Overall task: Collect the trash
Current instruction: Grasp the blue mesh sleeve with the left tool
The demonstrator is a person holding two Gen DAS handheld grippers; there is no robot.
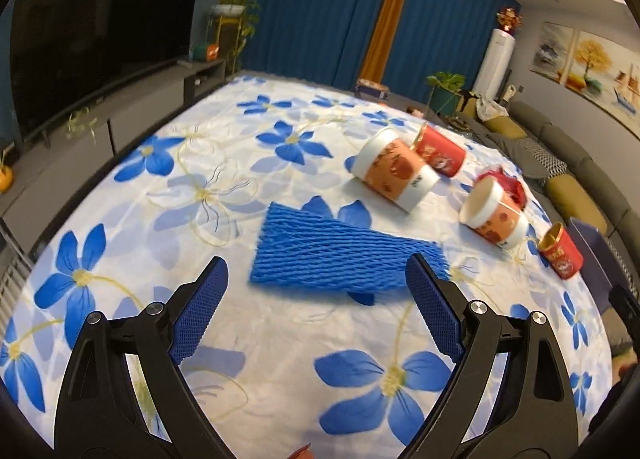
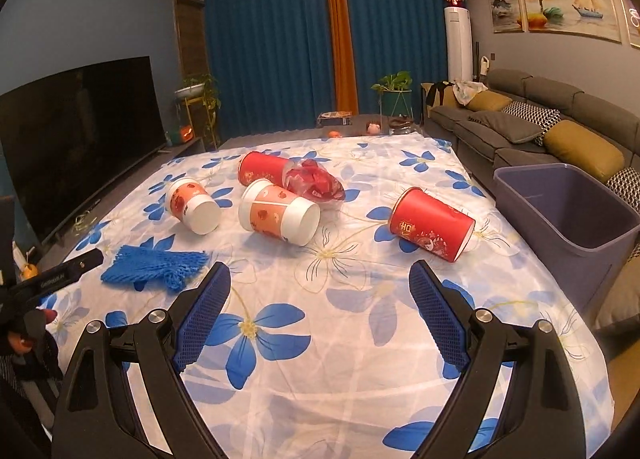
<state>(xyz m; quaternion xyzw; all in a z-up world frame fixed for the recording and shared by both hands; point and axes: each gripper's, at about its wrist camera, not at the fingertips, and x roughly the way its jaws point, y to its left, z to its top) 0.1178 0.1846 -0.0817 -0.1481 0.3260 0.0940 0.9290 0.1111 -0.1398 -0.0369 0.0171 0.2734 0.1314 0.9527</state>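
trash lies on the flowered sheet: blue foam net, tipped cups, red cup near the purple bin. left gripper and right gripper fingers both spread wide, empty.

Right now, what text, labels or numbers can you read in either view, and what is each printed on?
"HO": gold print on the near red cup lying on its side.
"HO": gold print on the far red cup, partly legible.
White lettering on the left gripper: too small to read.
Dark marks on the white-and-orange cups: too blurred to read.
Nothing else is readable.
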